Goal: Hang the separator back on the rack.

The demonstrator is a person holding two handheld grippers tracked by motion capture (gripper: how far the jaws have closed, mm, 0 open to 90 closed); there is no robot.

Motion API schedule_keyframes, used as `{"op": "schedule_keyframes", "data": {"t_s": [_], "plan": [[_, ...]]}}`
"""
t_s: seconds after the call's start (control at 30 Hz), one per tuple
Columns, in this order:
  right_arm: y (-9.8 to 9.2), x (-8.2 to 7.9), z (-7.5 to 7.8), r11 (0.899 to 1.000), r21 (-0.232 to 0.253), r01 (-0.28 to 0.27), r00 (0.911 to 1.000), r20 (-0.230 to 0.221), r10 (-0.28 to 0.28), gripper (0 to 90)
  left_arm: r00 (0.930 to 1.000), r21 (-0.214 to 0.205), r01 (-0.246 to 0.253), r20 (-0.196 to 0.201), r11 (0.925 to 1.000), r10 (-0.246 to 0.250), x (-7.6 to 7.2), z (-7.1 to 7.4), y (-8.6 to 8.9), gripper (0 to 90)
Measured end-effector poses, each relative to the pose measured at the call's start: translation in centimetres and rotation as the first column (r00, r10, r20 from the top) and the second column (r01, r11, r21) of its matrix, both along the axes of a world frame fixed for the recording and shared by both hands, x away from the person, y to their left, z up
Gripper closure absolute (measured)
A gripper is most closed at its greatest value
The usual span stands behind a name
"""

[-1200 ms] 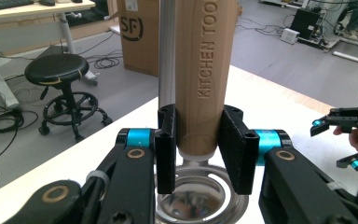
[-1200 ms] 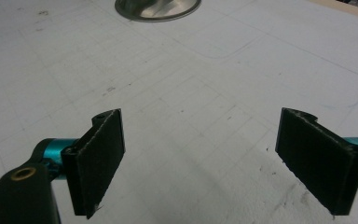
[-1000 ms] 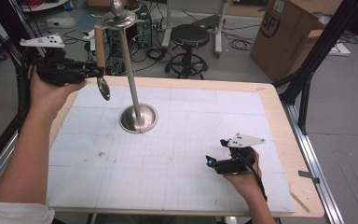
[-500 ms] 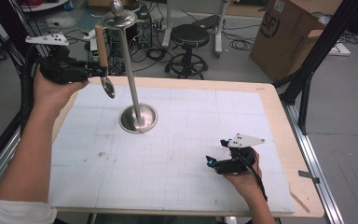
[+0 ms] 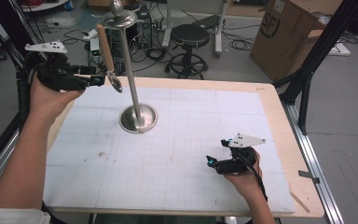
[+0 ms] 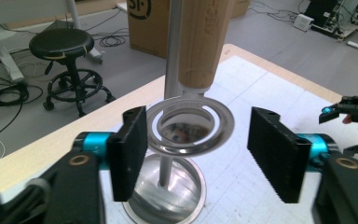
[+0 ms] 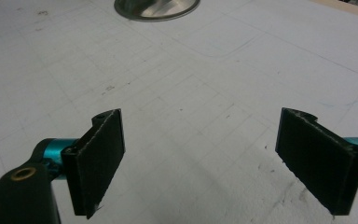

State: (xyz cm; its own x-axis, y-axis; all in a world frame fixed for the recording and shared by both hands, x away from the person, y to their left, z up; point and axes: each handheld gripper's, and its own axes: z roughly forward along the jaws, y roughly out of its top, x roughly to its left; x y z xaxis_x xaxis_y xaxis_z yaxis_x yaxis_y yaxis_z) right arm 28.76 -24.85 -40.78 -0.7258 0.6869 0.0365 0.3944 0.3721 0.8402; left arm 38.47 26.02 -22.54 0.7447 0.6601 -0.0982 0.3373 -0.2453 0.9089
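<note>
A steel stand with a thin pole (image 5: 129,70) and a round base (image 5: 138,117) rises from the far left of the white mat. A utensil with a wooden handle (image 5: 104,46) hangs from the stand's top, and its round metal ring head (image 5: 114,81) dangles beside the pole. My left gripper (image 5: 100,80) is held level at that head. In the left gripper view the ring head (image 6: 191,128) sits between the pads (image 6: 129,142), which have just been opening and do not press on it. My right gripper (image 5: 210,161) rests open on the mat at the front right, nothing between its pads (image 7: 98,158).
The gridded white mat (image 5: 191,135) covers a wooden-edged table (image 5: 279,116). Beyond the far edge stand a black stool (image 5: 189,35), a cardboard box (image 5: 289,37) and floor cables. A metal rail (image 5: 314,163) runs along the right side.
The left gripper's jaws have spread apart around the ring head, which has swung slightly toward the pole. The right hand has not moved.
</note>
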Motion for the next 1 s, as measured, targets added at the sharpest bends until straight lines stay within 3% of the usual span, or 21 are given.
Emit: {"op": "schedule_keyframes", "data": {"t_s": [0.37, 1.0], "plan": [[0.0, 0.0, 0.0, 1.0, -0.006, -0.002, 1.0, 0.0, 0.002, 14.3, 0.9993, -0.015, 0.027, 0.025, 0.9995, -0.027, -2.0, -1.2, 1.2, 28.1], [0.2, 0.1, 0.0, 1.0, -0.01, 0.001, 1.0, 0.0, -0.001, 14.4, 0.9928, -0.046, 0.119, 0.014, 0.9918, -0.119, -4.4, -5.9, 0.4, 13.0]]}}
